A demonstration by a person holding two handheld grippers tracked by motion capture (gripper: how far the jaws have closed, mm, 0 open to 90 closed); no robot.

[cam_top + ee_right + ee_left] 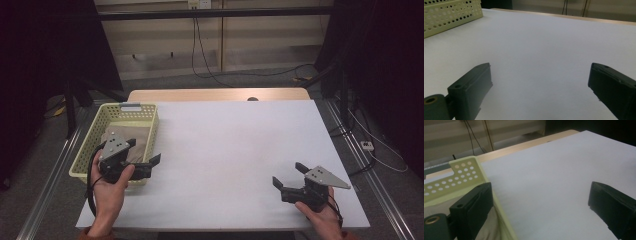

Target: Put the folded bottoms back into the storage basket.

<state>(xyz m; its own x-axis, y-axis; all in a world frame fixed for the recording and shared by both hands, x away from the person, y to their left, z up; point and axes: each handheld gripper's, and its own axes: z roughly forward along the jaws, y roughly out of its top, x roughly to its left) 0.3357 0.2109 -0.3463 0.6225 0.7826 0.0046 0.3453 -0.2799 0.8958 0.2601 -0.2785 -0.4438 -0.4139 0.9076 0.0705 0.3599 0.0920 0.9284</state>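
Note:
A pale yellow perforated basket [112, 108] stands at the table's left edge, with a folded tan cloth [128, 136] lying inside it. My left gripper [144, 151] hovers open over the basket's near right corner, one jaw above the cloth and the other out over the white tabletop [235, 145]. In the left gripper view the basket wall [461, 173] and the cloth [439, 206] lie beside the inner jaw, and the left gripper [540, 192] holds nothing. My right gripper [288, 174] is open and empty near the front right corner; in its own view the right gripper [540, 72] faces the basket [451, 15] across the table.
A strip of bare wood [215, 95] runs along the table's far edge. Cables [205, 70] trail over the floor behind, and a power strip [367, 145] lies to the right. Metal rails [55, 165] flank both sides of the table.

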